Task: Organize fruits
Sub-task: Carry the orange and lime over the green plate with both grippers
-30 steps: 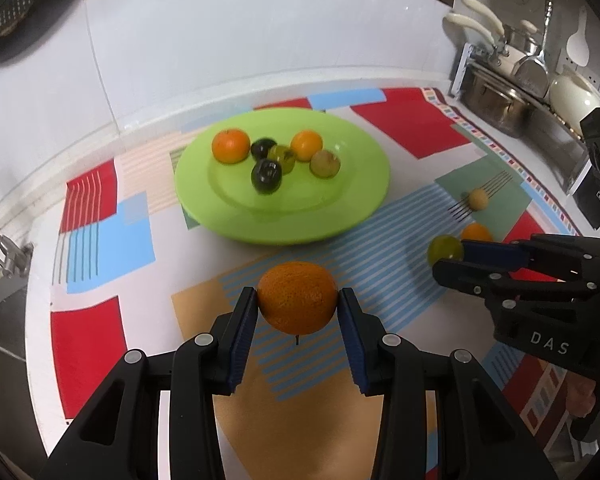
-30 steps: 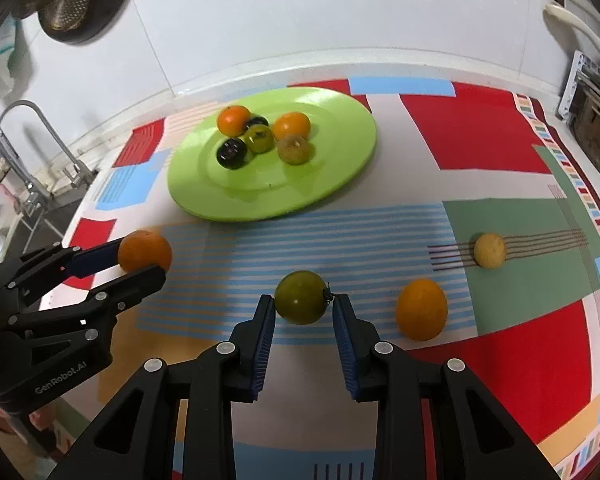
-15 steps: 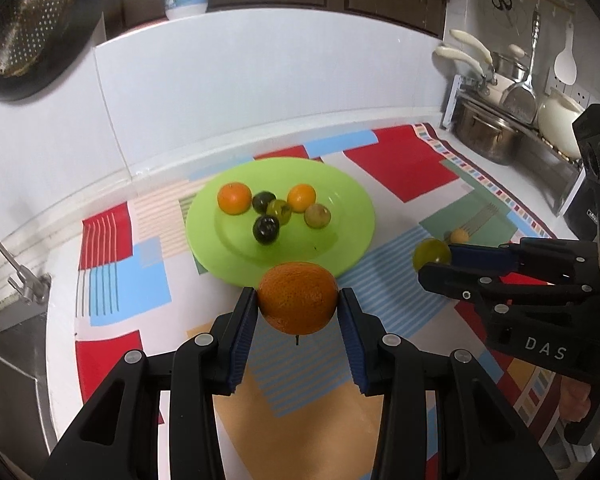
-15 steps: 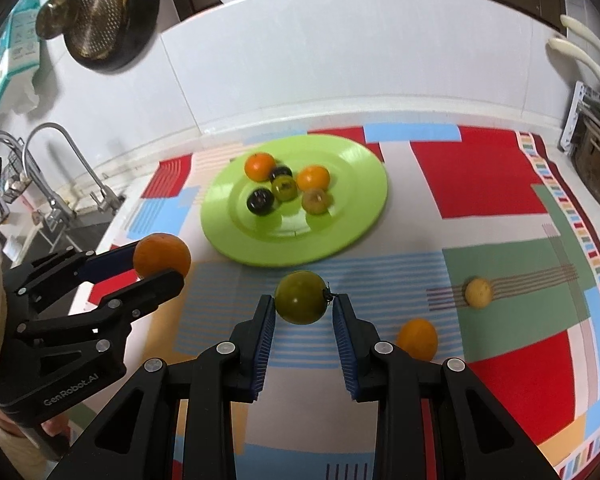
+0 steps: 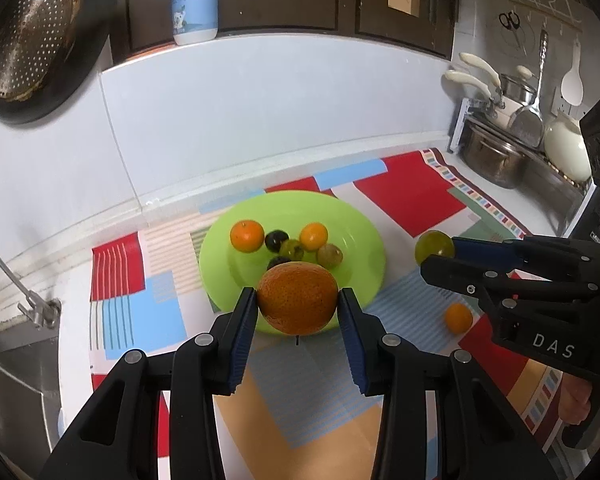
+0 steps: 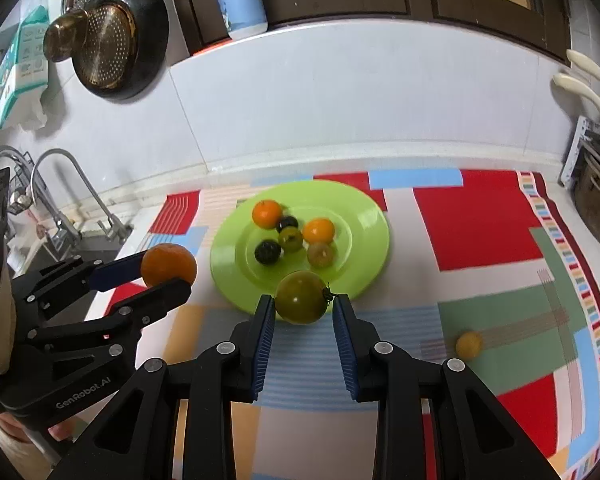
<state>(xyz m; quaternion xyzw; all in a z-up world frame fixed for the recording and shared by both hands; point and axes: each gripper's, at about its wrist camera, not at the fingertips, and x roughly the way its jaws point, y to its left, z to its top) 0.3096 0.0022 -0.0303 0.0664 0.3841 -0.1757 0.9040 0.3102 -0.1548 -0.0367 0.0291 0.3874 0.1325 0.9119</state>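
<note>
My left gripper [image 5: 298, 304] is shut on a large orange [image 5: 297, 298] and holds it in the air in front of the green plate [image 5: 364, 240]. My right gripper [image 6: 302, 306] is shut on a green tomato [image 6: 301, 297], also held above the mat near the plate [image 6: 364, 216]. The plate holds several small fruits: two oranges, dark plums and green ones. The right gripper with its tomato [image 5: 434, 246] shows in the left wrist view; the left gripper with its orange [image 6: 168, 265] shows in the right wrist view.
A small orange fruit [image 5: 458, 317] and a yellow fruit [image 6: 469, 344] lie on the patchwork mat [image 6: 480, 220] right of the plate. A sink and tap [image 6: 72, 200] are at the left. Pots and a rack [image 5: 500, 148] stand at the right. A white wall is behind.
Both grippers have risen and pulled back with their fruits, so the plate and mat look smaller and farther. The fruits on the plate have not moved.
</note>
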